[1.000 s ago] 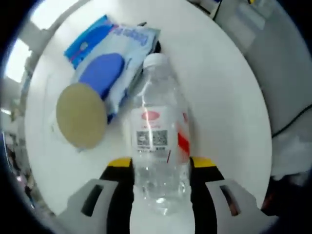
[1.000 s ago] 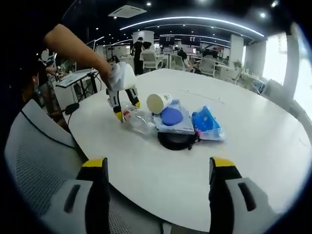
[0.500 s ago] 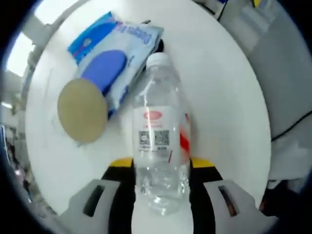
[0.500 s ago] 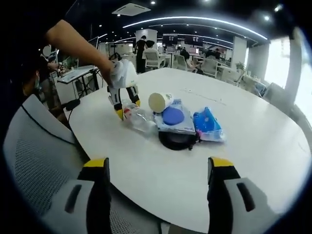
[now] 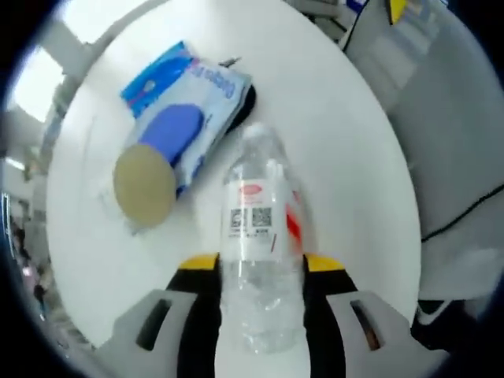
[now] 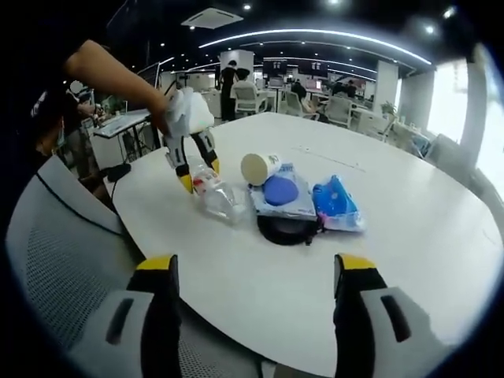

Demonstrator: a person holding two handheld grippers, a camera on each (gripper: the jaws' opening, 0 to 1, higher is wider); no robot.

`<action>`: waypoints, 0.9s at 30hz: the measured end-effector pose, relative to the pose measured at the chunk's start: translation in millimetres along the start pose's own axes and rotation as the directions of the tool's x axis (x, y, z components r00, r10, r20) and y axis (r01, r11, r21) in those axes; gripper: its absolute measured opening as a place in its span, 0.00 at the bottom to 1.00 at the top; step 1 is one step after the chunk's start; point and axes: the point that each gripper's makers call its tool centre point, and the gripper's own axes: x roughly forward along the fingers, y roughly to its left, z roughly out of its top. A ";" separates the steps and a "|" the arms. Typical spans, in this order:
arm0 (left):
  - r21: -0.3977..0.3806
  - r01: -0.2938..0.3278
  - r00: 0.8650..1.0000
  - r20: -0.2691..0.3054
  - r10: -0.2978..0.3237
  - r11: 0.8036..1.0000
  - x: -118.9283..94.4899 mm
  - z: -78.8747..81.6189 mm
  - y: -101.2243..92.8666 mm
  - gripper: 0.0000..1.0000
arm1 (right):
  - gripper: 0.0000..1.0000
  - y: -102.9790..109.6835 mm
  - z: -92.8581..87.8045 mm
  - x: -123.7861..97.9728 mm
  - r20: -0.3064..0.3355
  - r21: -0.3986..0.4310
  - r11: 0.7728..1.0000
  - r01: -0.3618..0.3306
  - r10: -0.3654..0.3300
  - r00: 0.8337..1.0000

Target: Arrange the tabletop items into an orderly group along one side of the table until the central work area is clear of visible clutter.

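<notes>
Clear plastic bottle (image 5: pixel 260 260) ×1, red logo, QR label, clamped by left gripper (image 5: pixel 260 272); right gripper (image 6: pixel 256 272) jaws apart over table (image 6: pixel 409 236) edge

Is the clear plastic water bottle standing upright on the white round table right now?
No, the clear plastic water bottle lies on its side on the white round table, its base end between the left gripper's jaws.

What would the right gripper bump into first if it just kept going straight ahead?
Probably the black round thing at the near edge of the pile, with the blue pouch lying on it. The right gripper is open and points across bare table toward it. Depth is hard to judge, so this is a guess.
</notes>
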 end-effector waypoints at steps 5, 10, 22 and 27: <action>-0.035 0.033 0.999 -0.019 -0.033 0.999 4.0 -2.5 -14.8 0.38 | 0.79 0.8 0.4 -0.1 0.002 -0.002 1.000 -0.004 0.004 1.000; -0.046 0.026 0.999 -0.041 -0.028 0.999 9.0 -8.5 -21.0 0.40 | 0.78 0.2 1.0 -0.4 0.005 -0.001 1.000 -0.001 0.001 1.000; -0.055 0.051 0.996 -0.069 -0.055 0.997 18.3 -13.6 -29.3 0.42 | 0.78 -1.1 2.3 -0.6 0.016 0.009 1.000 0.006 -0.006 1.000; -0.059 0.074 0.996 -0.053 -0.077 0.996 18.7 -1.6 -31.2 0.46 | 0.78 -1.3 2.7 -0.7 0.020 0.012 1.000 0.008 -0.008 1.000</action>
